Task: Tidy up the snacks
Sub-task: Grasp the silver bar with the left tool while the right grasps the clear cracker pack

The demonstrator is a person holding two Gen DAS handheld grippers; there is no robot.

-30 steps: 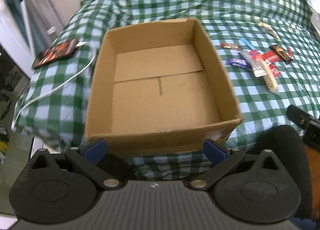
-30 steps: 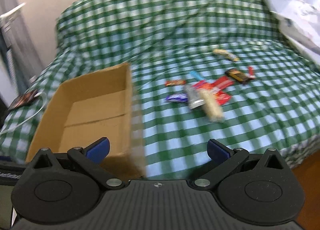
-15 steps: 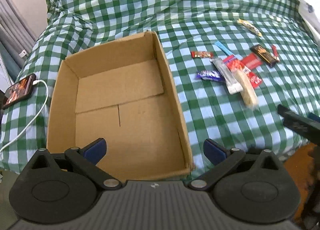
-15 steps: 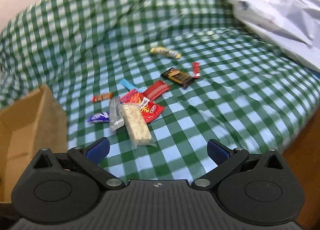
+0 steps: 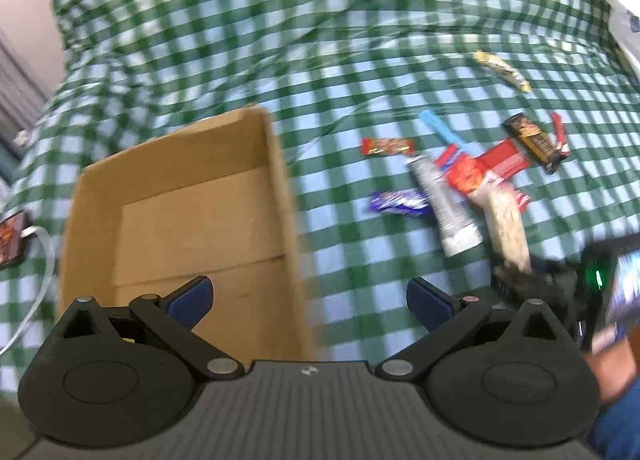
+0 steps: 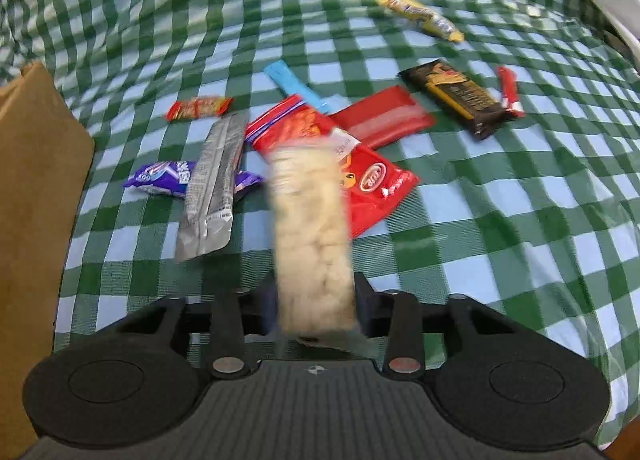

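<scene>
Cardboard box (image 5: pixel 180 220) shifted left, green checked bedspread (image 5: pixel 360 40), snacks scattered

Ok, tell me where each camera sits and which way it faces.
Left wrist: on the open left gripper, facing down at the empty box and snacks; right gripper and the person's hand at right.
Right wrist: on the right gripper, its jaws just closed on the rice cracker pack.
Shared: pack, box, checked cloth.

Right claw (image 6: pixel 316 300) pitched steeply down over the bed's near edge, jaws just drawn in, pads pressing both sides of a rice bar (image 6: pixel 310 236). Left claw (image 5: pixel 308 292) tilted down, jaws spread wide, gripping nothing.
</scene>
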